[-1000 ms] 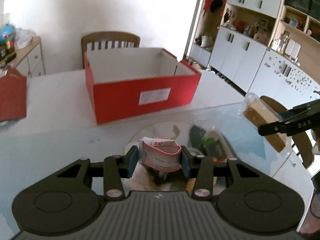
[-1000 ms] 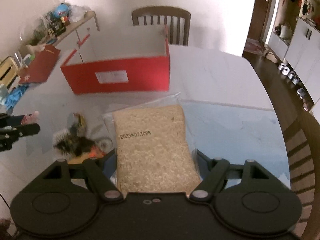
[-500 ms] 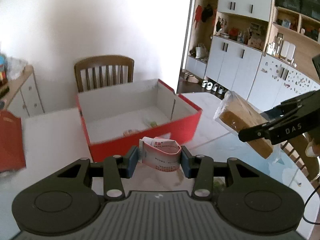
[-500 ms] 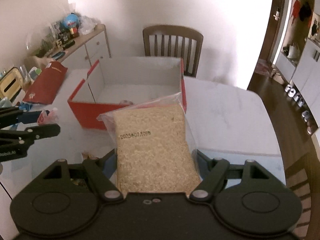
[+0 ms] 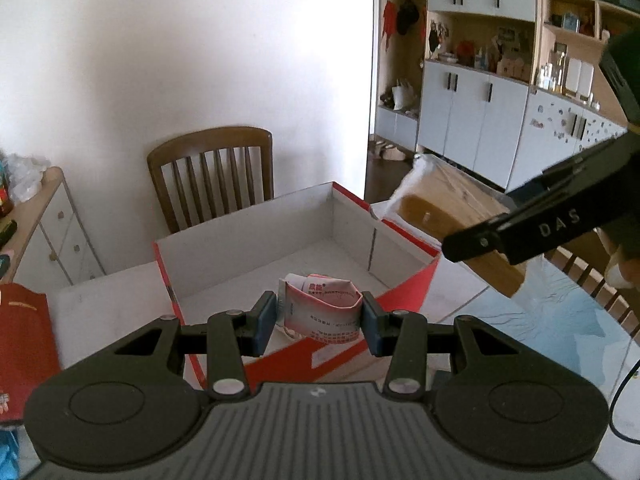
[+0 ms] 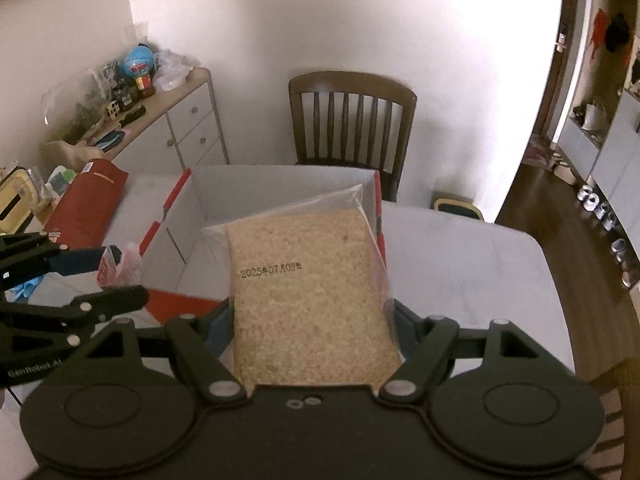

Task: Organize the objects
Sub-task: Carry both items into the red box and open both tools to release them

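Both grippers are loaded right now and both are hanging over the red box (image 5: 404, 284), so this looks like the drop-off part of the tidy-up. The left gripper (image 5: 319, 320) is clamped on a small folded pink sachet (image 5: 326, 308), pinched from both sides, and it sits over the near wall with the white floor right ahead and below. The right gripper (image 6: 312, 326) is squeezing a flat bag of bread (image 6: 308, 292) by its near end, with its long axis pointing straight away from the jaws toward the box's far wall and the chair (image 6: 352, 120). The bag's far end already overhangs the right side of the box. From the left view the bag (image 5: 452, 216) is tilted and crosses the right wall. I'd guess the left one is nearer to letting go, since the sachet is small and already past the rim. The bag's length is the tricky bit; it probably needs to go further in to clear that wall.
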